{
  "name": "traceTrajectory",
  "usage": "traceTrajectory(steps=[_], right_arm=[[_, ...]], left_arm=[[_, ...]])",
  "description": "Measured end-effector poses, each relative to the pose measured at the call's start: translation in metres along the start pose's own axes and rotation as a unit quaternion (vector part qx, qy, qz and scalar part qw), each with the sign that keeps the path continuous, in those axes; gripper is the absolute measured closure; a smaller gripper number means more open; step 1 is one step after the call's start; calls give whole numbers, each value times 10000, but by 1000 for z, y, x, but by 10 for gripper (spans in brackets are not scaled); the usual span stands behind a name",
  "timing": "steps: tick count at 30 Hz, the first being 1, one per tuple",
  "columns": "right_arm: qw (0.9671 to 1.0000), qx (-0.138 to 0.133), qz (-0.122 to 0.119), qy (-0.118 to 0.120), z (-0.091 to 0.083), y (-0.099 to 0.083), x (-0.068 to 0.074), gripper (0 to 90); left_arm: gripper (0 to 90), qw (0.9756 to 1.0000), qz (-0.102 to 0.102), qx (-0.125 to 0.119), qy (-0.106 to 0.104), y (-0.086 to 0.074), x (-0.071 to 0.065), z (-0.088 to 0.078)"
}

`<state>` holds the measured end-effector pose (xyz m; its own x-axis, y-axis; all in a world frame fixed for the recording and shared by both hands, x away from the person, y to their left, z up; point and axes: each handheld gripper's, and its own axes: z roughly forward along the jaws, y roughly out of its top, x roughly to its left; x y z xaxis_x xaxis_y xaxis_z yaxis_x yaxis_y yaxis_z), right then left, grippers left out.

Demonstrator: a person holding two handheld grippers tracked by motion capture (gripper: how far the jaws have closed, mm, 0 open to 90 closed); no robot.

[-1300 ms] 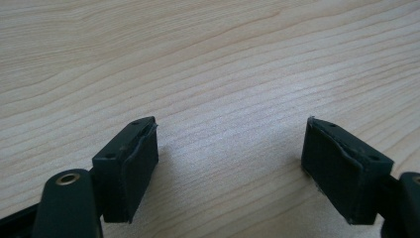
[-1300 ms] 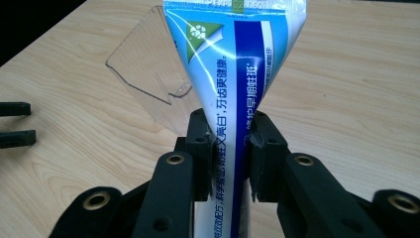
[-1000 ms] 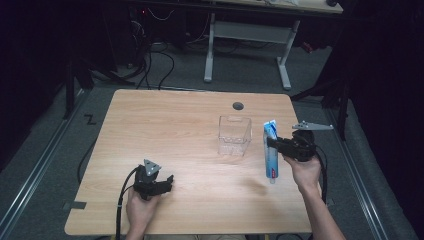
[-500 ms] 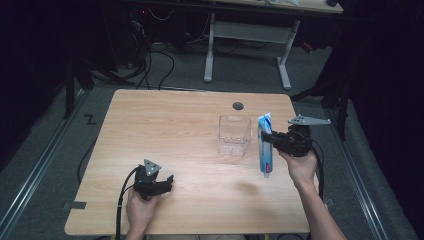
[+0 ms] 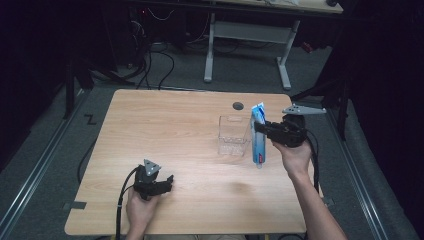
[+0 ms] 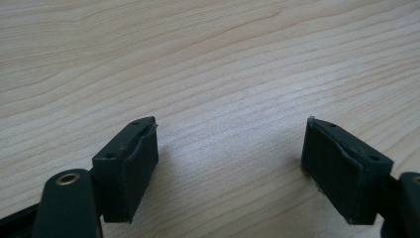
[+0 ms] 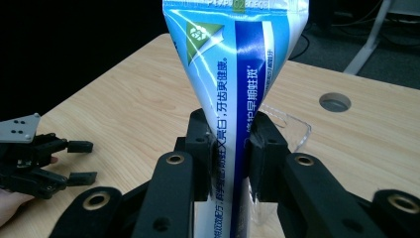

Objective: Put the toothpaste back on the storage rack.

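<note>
A blue and white toothpaste tube [image 5: 259, 136] hangs upright above the table, cap end down, with my right gripper [image 5: 261, 129] shut on its middle. In the right gripper view the tube [image 7: 237, 94] is pinched between the two black jaws, its flat crimped end at the top. A clear plastic box [image 5: 233, 135] stands on the wooden table [image 5: 165, 130] just left of the tube. My left gripper [image 5: 169, 183] rests low at the table's front left, held by a hand. Its jaws stand wide apart in the left gripper view, with bare wood between the pads [image 6: 133, 163].
A round cable hole [image 5: 238, 105] sits near the table's far edge. Beyond the table are a white desk frame [image 5: 250, 35] and cables on a dark floor. In the right gripper view the left gripper [image 7: 44, 161] lies at the left.
My right gripper has risen with the tube and shifted left, closer to the clear box. The tube now hangs clear of the table. The left gripper has stayed in place.
</note>
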<state>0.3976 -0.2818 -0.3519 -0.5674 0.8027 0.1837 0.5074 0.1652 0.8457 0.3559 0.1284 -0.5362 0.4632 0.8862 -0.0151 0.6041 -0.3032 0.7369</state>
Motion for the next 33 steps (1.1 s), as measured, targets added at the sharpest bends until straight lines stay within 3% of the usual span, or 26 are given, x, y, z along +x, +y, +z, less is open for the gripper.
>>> traceTrajectory(steps=[10,18,33], right_arm=[[9998,-72,-130,124,9,22,11,744],[9996,-152,-148,159,15,38,10,743],[9998,-103,-196,-12,34,54,9,742]], left_arm=[[225,10000,-2,-2,0,0,0,0],[224,10000,-7,-6,0,0,0,0],[224,10000,-11,-9,-2,0,0,0]])
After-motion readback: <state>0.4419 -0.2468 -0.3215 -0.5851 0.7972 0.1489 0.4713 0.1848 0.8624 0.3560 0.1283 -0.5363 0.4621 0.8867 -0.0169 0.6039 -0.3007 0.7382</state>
